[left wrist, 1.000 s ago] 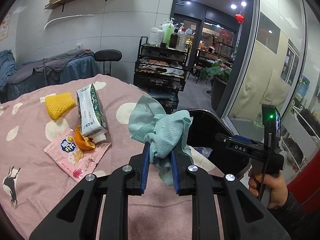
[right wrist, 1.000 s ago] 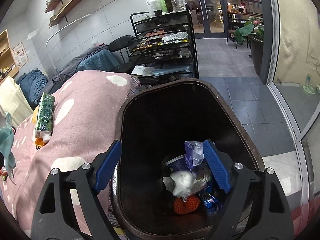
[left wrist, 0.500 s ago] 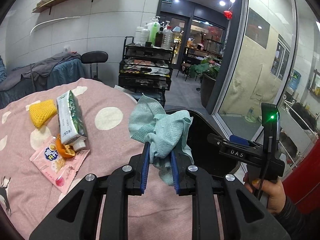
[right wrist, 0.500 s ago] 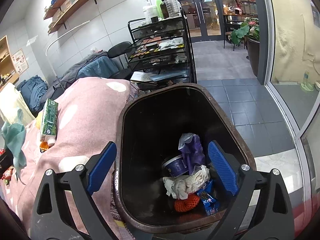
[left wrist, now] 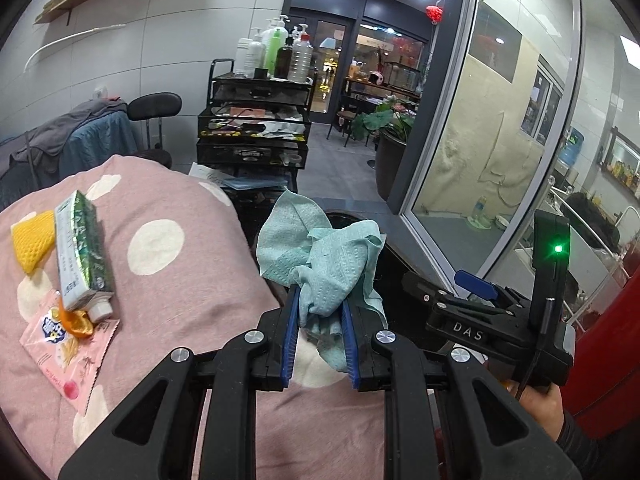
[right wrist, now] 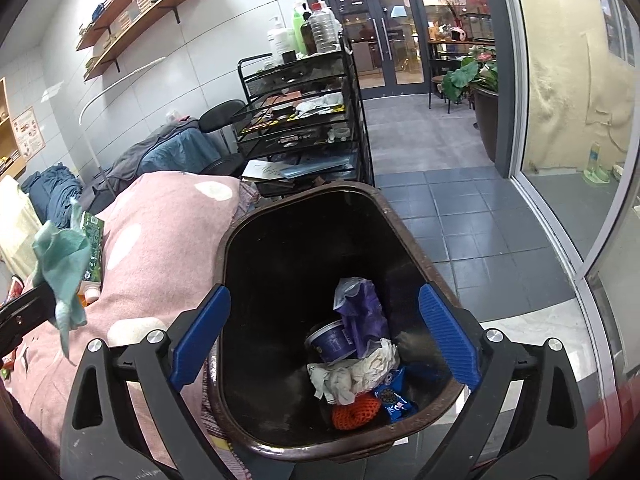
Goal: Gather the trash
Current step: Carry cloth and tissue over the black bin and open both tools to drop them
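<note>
While carrying: left hand-held gripper (left wrist: 318,332) was clamped on the crumpled cloth (left wrist: 324,264).
Bin (right wrist: 280,240): ahead and right of it, rim near.
Right hand-held gripper (right wrist: 324,344): spread wide, empty, above the bin.

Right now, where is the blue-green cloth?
The crumpled teal cloth is pinched in the left gripper, above the pink blanket's edge, beside the trash bin.
</note>
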Available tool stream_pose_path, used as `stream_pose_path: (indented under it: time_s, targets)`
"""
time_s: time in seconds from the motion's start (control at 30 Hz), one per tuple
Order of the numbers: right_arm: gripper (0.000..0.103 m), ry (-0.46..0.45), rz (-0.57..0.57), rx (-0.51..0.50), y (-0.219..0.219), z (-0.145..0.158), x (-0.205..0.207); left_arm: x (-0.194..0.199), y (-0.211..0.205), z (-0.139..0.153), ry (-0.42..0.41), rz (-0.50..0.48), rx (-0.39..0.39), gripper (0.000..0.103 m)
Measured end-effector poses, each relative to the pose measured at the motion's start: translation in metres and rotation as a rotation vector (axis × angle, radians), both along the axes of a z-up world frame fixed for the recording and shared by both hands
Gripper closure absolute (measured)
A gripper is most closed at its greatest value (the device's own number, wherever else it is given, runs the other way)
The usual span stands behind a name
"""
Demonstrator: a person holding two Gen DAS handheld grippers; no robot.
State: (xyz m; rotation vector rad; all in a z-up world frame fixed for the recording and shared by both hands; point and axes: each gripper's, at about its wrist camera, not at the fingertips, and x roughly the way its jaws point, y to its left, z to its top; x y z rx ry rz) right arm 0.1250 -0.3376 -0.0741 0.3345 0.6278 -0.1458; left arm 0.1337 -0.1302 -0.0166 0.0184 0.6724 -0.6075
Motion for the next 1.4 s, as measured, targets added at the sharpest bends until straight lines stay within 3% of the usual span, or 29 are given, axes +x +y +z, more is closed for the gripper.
stream_pose_path:
  time_s: [0.87, 0.93, 1.0, 1.1, 1.4]
  targets:
    - [0.008, -0.027, -0.190, 0.013, -0.055, 0.002, -0.015, 0.036, -0.066, -0.018, 0.091, -0.103, 0.086, 0.081]
    - [0.008, -0.027, -0.197, 0.013, -0.057, 0.002, -0.016, 0.036, -0.069, -0.019, 0.097, -0.108, 0.093, 0.075]
    - [0.007, -0.025, -0.201, 0.011, -0.058, 0.002, -0.016, 0.036, -0.069, -0.021, 0.096, -0.099, 0.099, 0.050]
    - [0.006, -0.027, -0.209, 0.014, -0.060, 0.001, -0.017, 0.031, -0.068, -0.020, 0.057, -0.083, 0.117, 0.029]
    - [0.006, -0.011, -0.208, 0.027, -0.061, -0.002, -0.013, 0.015, -0.062, -0.002, -0.075, -0.057, 0.120, 0.008]
